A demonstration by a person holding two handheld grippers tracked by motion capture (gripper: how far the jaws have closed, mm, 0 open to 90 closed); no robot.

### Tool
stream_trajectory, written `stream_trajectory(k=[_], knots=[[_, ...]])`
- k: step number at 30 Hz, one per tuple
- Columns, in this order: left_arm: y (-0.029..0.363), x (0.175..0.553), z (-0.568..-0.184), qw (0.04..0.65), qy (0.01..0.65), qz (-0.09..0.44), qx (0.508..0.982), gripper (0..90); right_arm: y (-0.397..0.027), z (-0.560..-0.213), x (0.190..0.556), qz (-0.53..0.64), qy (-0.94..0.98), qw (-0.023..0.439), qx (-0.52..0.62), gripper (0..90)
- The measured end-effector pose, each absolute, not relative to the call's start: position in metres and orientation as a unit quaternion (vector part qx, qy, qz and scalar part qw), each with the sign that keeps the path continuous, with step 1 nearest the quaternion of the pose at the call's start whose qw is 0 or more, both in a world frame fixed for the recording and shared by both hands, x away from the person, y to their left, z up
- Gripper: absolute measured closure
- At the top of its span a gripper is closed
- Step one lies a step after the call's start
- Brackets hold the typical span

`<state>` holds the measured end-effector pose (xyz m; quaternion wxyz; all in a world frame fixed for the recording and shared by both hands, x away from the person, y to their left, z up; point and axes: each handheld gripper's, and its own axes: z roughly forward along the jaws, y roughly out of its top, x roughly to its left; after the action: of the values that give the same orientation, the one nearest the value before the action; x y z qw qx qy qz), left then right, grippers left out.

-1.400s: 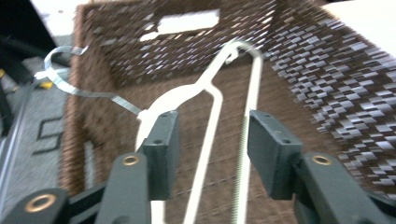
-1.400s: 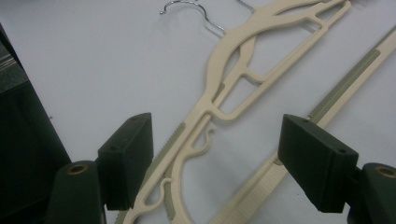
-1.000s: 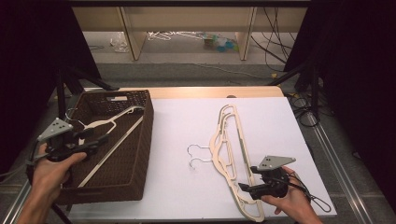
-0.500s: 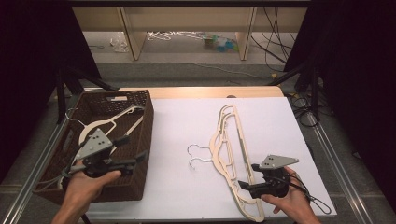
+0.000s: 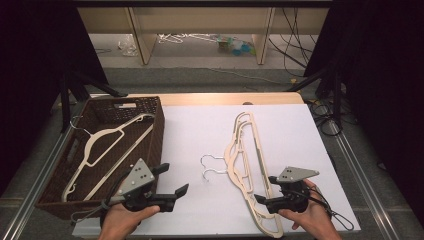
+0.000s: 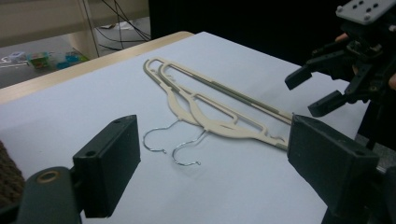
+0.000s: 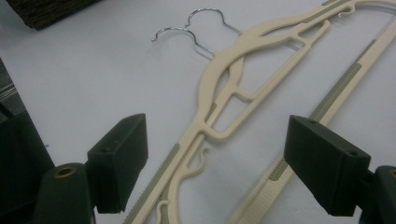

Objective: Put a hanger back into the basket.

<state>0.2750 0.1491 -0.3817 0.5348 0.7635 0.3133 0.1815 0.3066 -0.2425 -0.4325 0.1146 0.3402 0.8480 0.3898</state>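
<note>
— Where are the hangers right now?

— Two cream plastic hangers (image 5: pixel 247 165) lie stacked flat on the white tabletop (image 5: pixel 200 135), right of the middle, their wire hooks (image 5: pixel 212 167) pointing toward the basket side. A third cream hanger (image 5: pixel 107 145) lies inside the brown wicker basket (image 5: pixel 155 130) at the left end of the tabletop.

— And the tongs?

— The left tongs (image 5: pixel 172 180) are held by the person's left hand (image 5: pixel 120 220) at the near edge, just beside the basket's near corner, jaws wide apart and empty. In the left gripper view they (image 6: pixel 212 172) point across the white sheet at the stacked pair (image 6: pixel 219 112), with the wire hooks (image 6: pixel 173 144) lying between the two jaws and well ahead of them.

— The right ones?

— The right tongs (image 5: pixel 265 190) sit low in the person's right hand (image 5: pixel 310 217), at the near end of the stacked hangers. Jaws apart as well. In the right gripper view the hangers' (image 7: pixel 233 93) lower bars run up between its (image 7: pixel 217 163) jaws, but nothing is clamped; I can't tell whether the tips touch the plastic. A corner of the basket (image 7: pixel 46 11) shows at the top left of that view.

— Anything beyond the tabletop?

— Cables (image 5: pixel 300 40) on the floor, and some clutter under a wooden shelf (image 5: pixel 200 20) at the back.
</note>
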Motion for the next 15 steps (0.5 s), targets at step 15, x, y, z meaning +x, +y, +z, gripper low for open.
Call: stream_trajectory(k=[15], knots=[[0.132,0.264,-0.426,0.522,0.301,0.156,0.783,17.0,-0.234,-0.436,0.306,0.382,0.856,0.114,0.330,23.5]])
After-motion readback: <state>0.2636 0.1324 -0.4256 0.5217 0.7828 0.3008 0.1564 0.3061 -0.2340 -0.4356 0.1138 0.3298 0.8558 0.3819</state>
